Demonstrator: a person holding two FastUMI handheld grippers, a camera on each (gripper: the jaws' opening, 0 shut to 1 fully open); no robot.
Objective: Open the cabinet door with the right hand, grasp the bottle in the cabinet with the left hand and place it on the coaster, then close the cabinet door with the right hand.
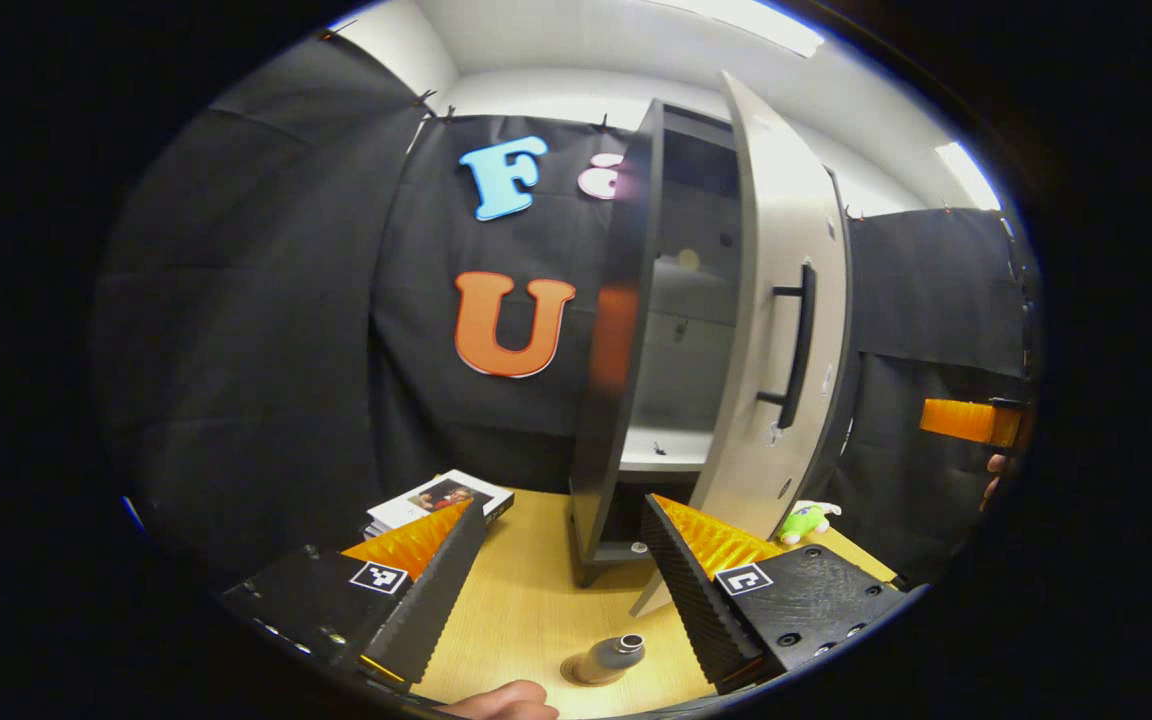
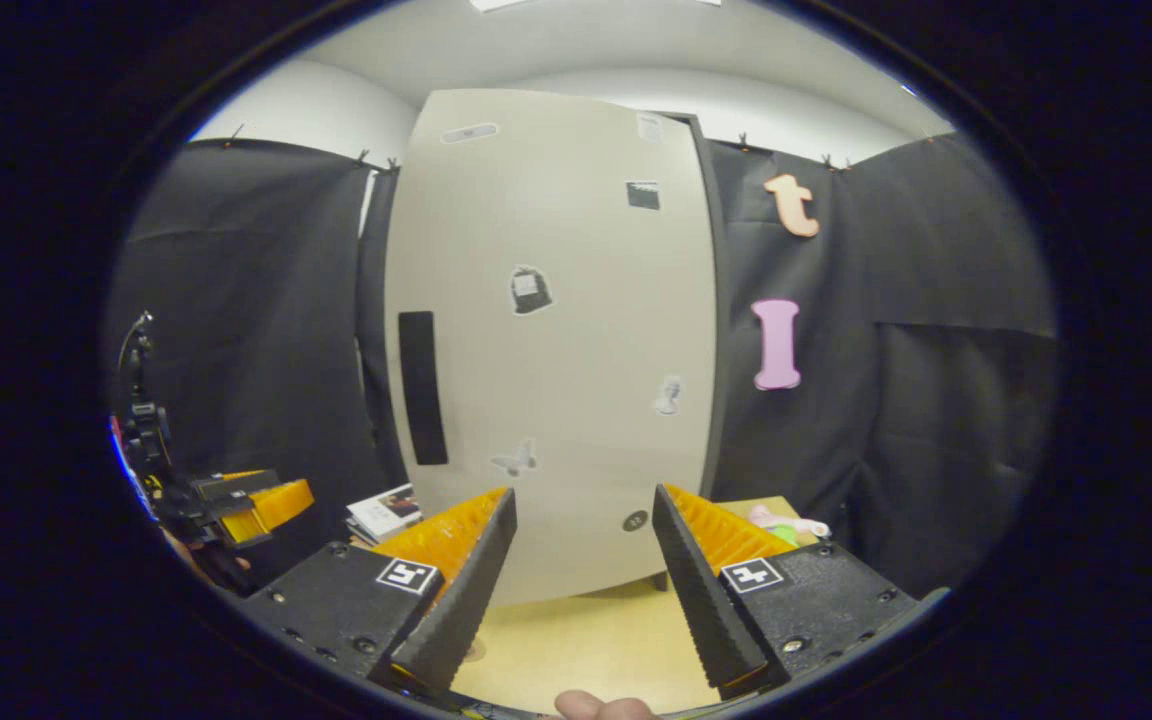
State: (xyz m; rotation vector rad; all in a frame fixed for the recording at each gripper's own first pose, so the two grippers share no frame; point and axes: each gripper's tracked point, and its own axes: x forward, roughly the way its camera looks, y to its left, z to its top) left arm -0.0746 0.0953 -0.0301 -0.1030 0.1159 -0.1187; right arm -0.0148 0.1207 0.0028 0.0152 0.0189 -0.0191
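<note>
With the bottle (image 1: 608,659) already standing on the coaster (image 1: 576,672) low between the left gripper's (image 1: 561,560) spread, empty fingers, the placing step looks done — closing remains. The cabinet door (image 2: 551,340) hangs partly ajar, its face straight ahead of the right gripper (image 2: 584,555), whose fingers stand apart holding nothing. Next move, as I judge it: right gripper pushes the door panel forward toward the cabinet (image 1: 626,330) — handle (image 1: 796,345) sits up and left of its fingers.

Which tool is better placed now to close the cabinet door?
Right. The right tool faces the door head-on, open and empty. The left tool stands near the bottle.
</note>
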